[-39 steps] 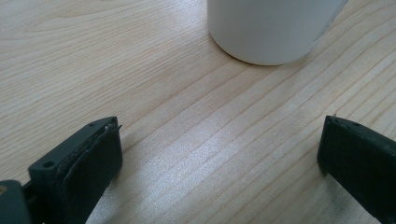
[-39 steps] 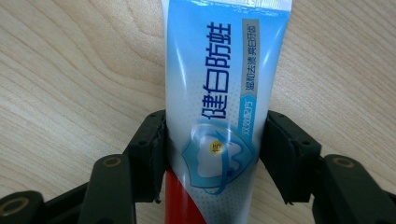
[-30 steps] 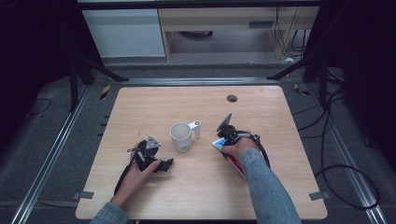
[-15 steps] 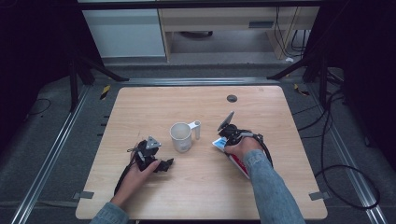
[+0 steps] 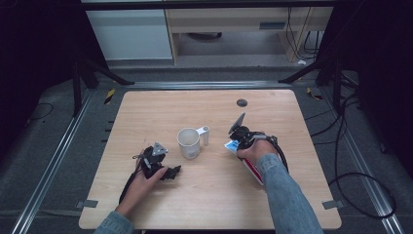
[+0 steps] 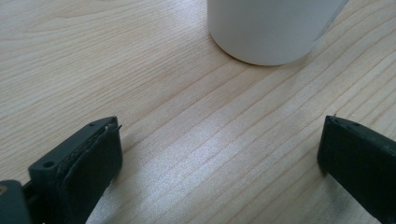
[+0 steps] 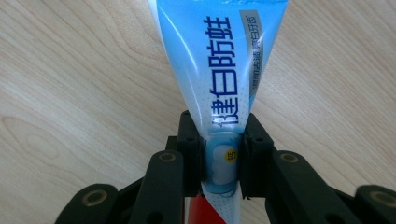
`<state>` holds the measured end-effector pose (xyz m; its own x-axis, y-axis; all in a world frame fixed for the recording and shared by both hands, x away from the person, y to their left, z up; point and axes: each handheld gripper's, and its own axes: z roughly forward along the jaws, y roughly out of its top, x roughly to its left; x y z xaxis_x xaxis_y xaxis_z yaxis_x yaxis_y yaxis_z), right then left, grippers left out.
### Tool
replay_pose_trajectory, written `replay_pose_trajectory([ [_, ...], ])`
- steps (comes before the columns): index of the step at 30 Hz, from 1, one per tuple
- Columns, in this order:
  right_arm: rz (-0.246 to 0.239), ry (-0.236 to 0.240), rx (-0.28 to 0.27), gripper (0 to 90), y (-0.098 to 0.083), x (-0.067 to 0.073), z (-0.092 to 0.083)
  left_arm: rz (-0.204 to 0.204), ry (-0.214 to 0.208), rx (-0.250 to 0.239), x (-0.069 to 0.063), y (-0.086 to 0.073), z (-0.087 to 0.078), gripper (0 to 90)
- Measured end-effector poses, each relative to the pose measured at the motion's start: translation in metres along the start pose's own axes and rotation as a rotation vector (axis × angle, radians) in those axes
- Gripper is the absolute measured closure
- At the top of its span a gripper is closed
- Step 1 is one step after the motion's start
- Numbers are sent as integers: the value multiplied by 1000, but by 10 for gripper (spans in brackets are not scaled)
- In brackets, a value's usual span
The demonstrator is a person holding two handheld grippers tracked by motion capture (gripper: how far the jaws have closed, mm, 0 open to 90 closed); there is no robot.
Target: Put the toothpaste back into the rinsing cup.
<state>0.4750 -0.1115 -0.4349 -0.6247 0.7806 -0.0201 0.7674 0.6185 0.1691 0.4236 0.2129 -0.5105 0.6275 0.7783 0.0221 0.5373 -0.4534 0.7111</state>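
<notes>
While the right hand-held gripper [image 7: 222, 161] has just been closing, its jaws now clamp the toothpaste tube [image 7: 219, 60] low on the desk [image 5: 292, 112], ready for lifting; the left hand-held gripper [image 6: 219, 154] rests open near the white mug [image 5: 189, 143], presumably to steady it.

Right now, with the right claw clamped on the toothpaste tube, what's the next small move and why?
Probably lift the toothpaste tube a little off the table. The right claw is already pinching it from both sides, and the white cup stands upright close by to its left, a likely place to drop it in.
</notes>
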Motion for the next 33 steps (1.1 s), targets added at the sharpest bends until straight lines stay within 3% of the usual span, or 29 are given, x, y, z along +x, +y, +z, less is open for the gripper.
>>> replay_pose_trajectory([
  [9,5,-22,-29,736,0,-3,-22,0,0,0,0,0,0,0],
  [18,29,-15,-117,736,-6,-10,-37,-1,-1,-2,0,0,0,0],
  [27,34,-35,-195,735,-14,-15,-65,0,0,0,0,0,0,0],
  [33,48,-52,-290,734,-18,-17,-80,-2,2,0,0,0,0,0],
])
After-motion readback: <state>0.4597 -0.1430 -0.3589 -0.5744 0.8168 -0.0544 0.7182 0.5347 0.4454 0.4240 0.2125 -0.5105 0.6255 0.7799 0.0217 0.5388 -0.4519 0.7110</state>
